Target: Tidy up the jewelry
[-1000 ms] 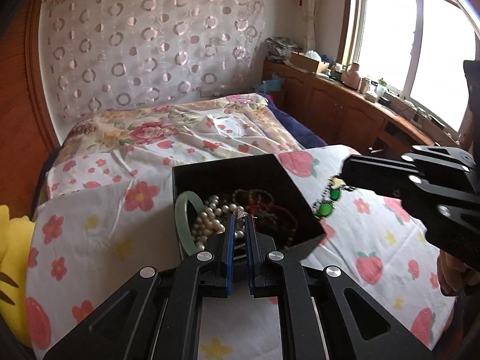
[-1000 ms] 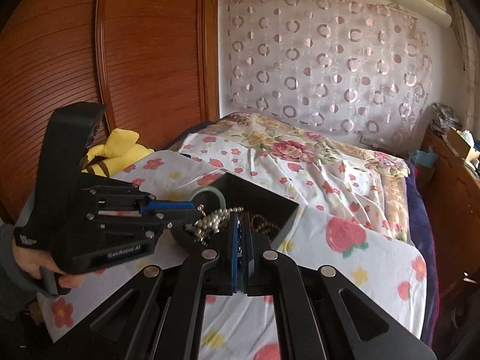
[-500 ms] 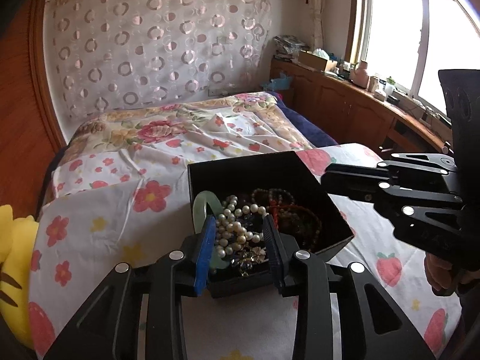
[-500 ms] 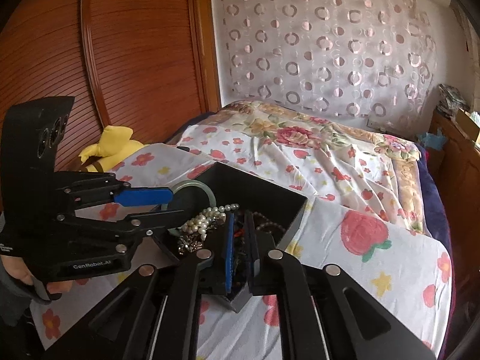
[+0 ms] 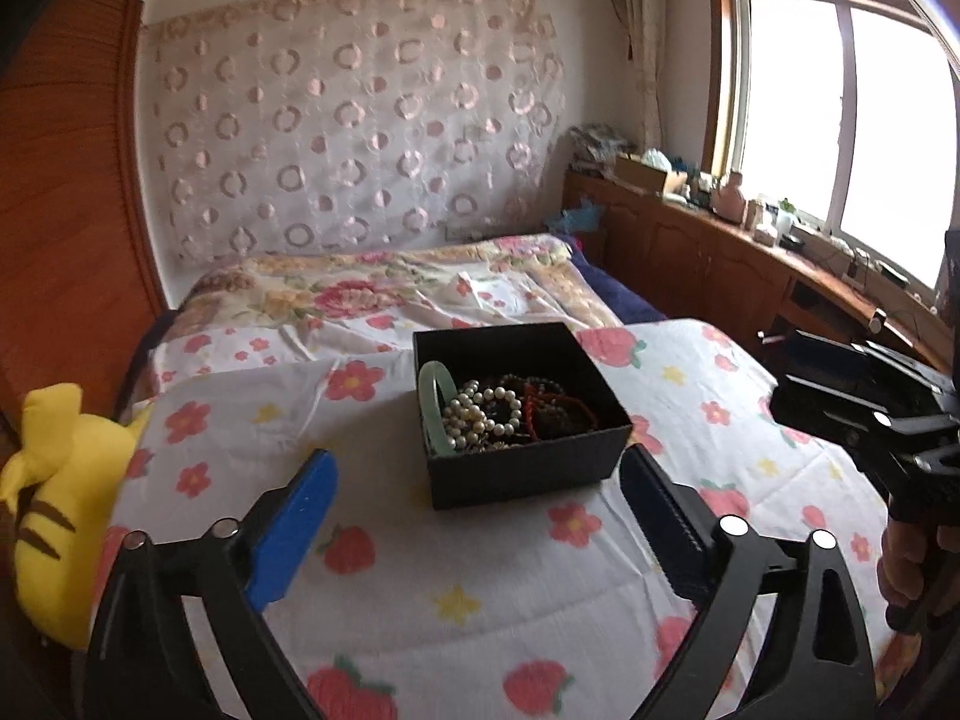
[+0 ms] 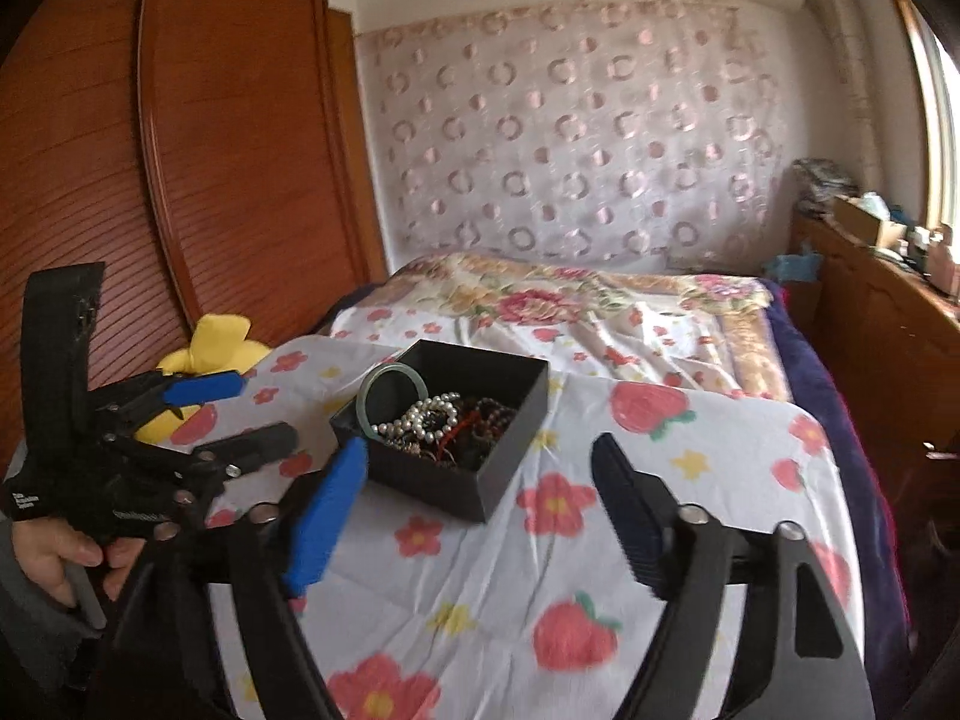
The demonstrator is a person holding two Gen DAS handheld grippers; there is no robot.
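Here the bed fills most of both views, spread with a white floral sheet printed with red flowers and strawberries. A wooden wardrobe stands along the left side, and a low wooden cabinet runs under the window on the right, its top crowded with small items too blurred to name. A yellow plush toy lies at the left edge of the sheet.

Near the middle of the sheet sits an open black box. Inside it, a pale green bangle stands on edge against the left wall, a string of pearls lies just beside it, and dark red beads are tangled toward the right.

The left gripper hangs on the near side of the box, its jaws spread wide and holding nothing. The right gripper is likewise spread wide and empty, near the box's near corner. Nothing lies between either gripper and the box.
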